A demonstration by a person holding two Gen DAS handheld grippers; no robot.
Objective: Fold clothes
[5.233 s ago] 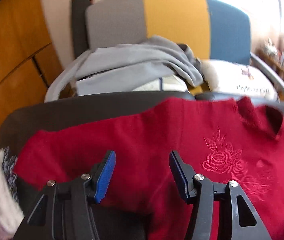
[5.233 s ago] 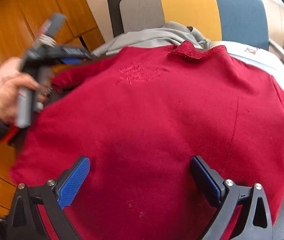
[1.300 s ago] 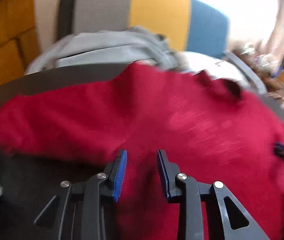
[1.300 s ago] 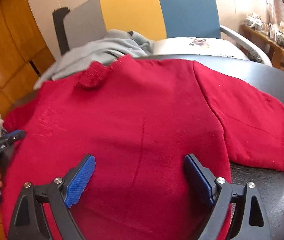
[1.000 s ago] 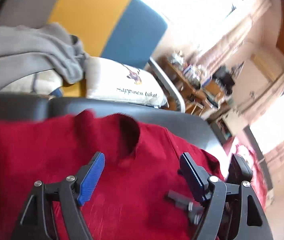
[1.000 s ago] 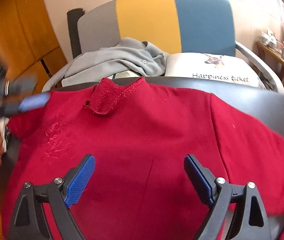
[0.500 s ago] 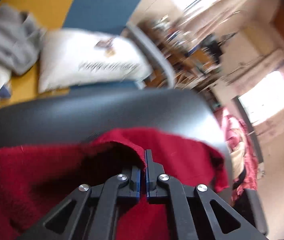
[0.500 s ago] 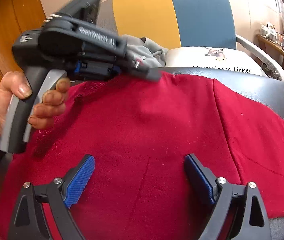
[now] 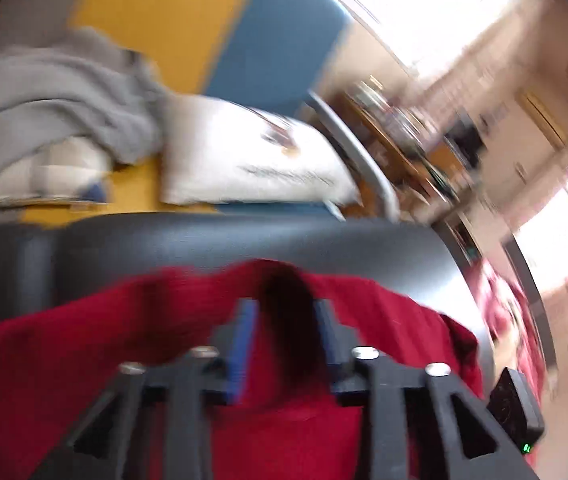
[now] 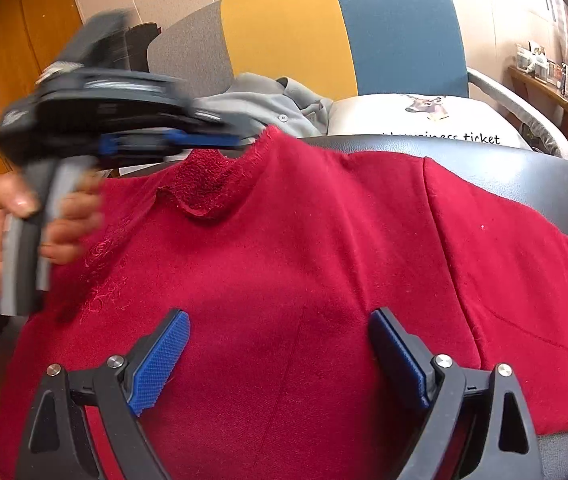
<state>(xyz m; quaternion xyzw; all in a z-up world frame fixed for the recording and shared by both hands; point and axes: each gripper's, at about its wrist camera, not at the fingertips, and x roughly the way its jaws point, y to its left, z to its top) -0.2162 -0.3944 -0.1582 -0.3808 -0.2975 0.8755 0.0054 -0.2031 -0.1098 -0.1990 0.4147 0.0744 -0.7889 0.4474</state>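
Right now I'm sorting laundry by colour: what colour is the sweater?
Deep red sweater, clearest in the right wrist view.

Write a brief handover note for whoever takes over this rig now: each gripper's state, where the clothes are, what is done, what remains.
Left gripper: at the red sweater's collar, jaws opening, blurred fabric between them.
Right gripper: open, over the sweater's body, holding nothing.
Sweater: spread flat on the dark table. A grey garment lies on the chair behind.
Done: sweater laid out.
Left: all the folds.
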